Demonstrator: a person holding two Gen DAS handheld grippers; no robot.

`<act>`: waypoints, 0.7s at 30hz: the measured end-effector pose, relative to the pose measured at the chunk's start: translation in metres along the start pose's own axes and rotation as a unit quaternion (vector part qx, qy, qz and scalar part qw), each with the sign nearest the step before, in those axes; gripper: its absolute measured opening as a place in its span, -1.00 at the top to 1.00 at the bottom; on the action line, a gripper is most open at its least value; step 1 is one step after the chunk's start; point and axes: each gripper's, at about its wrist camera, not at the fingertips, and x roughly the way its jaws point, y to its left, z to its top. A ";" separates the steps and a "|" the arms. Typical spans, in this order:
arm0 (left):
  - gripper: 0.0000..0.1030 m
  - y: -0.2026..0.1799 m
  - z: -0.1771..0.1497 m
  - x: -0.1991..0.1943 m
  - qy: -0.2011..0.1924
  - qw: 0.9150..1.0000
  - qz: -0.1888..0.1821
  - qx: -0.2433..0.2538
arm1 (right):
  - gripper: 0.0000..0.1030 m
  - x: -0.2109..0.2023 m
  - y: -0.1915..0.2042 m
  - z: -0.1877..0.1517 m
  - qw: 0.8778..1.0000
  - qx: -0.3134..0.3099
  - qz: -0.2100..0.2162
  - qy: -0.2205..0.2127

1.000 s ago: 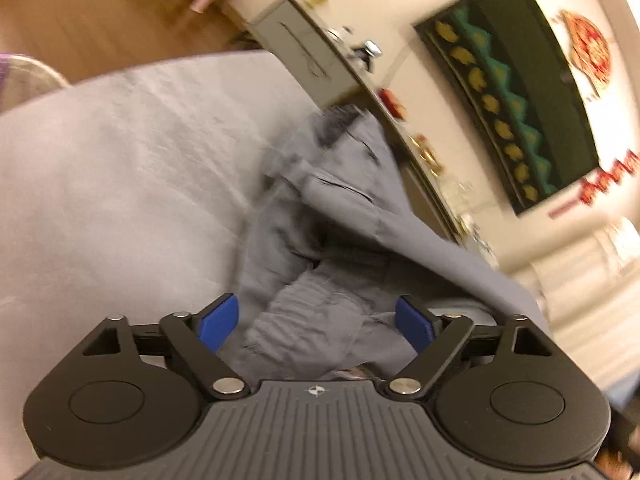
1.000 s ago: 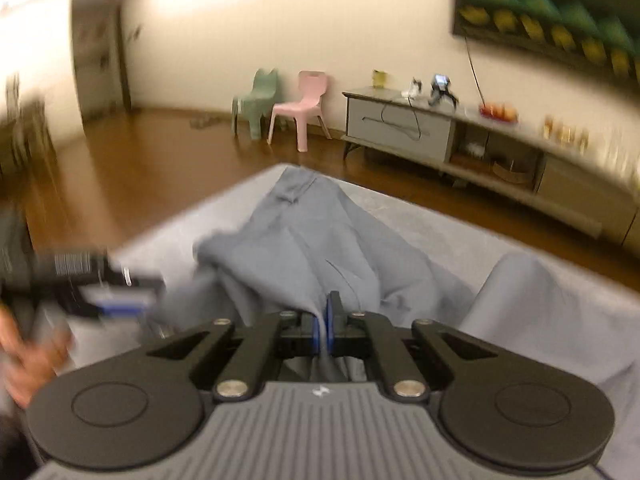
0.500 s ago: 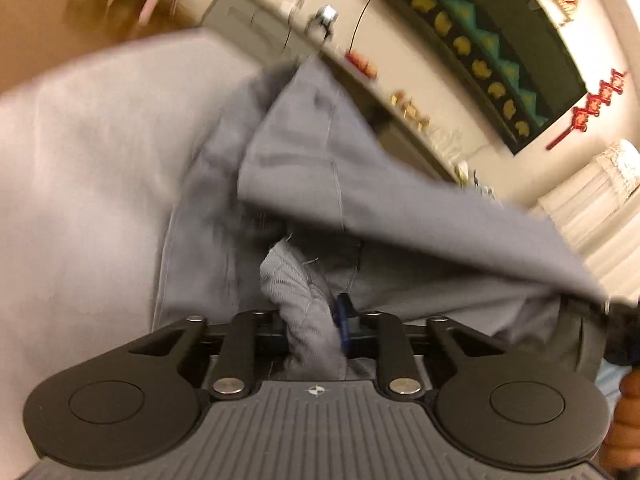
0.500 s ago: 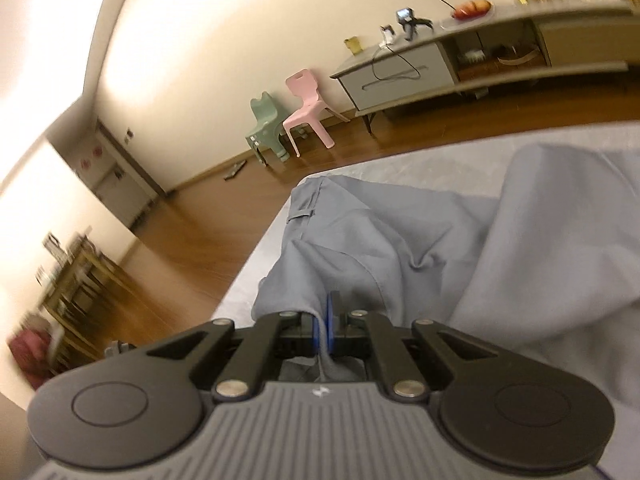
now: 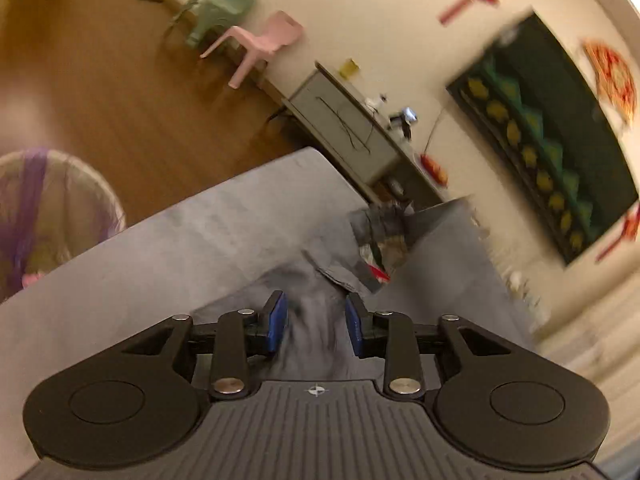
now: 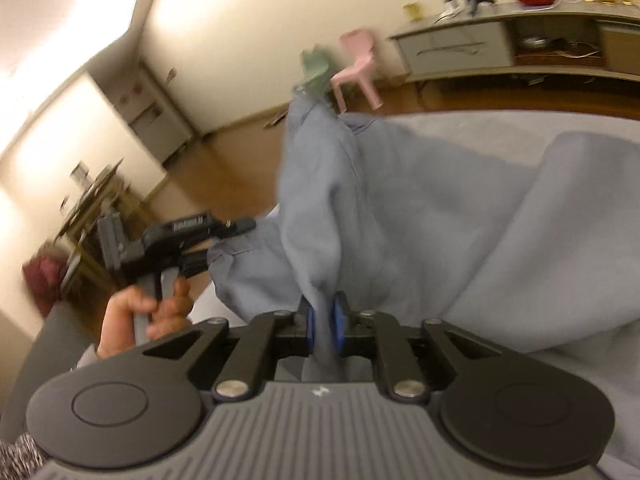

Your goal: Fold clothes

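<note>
A grey garment (image 6: 360, 200) lies bunched on the grey-covered table (image 5: 200, 232). My right gripper (image 6: 323, 324) is shut on a ridge of it and holds that fold up. My left gripper (image 5: 315, 320) is open, its blue pads partly apart with blurred garment cloth (image 5: 316, 292) lying between them. In the right wrist view a hand (image 6: 160, 312) holds the left gripper (image 6: 224, 244) at the garment's left edge. A lifted flap of the garment (image 5: 448, 240) shows a label on its inner side. A paler fold (image 6: 560, 220) lies to the right.
A woven basket (image 5: 52, 200) with purple cloth stands beside the table's left edge. Beyond the table are wood floor, a pink chair (image 5: 260, 40), a green chair (image 5: 216, 12) and a low grey cabinet (image 5: 344, 120) along the wall.
The left gripper shut on the garment half a second ago and its pads have since parted. The right gripper stays shut and has lifted its fold higher. Both cameras have swung.
</note>
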 end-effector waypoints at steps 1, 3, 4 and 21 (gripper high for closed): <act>0.12 0.000 0.000 -0.009 -0.010 1.000 0.002 -0.002 | 0.64 0.004 0.001 -0.002 1.000 0.000 0.008 0.006; -0.19 -0.001 -0.002 -0.024 -0.022 1.000 0.000 -0.002 | 0.56 0.012 0.005 -0.007 1.000 -0.002 0.016 0.013; -0.26 -0.006 -0.006 -0.024 -0.014 1.000 -0.008 0.006 | 0.49 0.014 0.005 -0.008 1.000 -0.001 0.016 0.016; -0.71 0.001 -0.001 -0.038 -0.026 0.999 -0.001 -0.044 | -0.46 0.072 0.141 0.016 0.906 -0.382 -0.181 0.027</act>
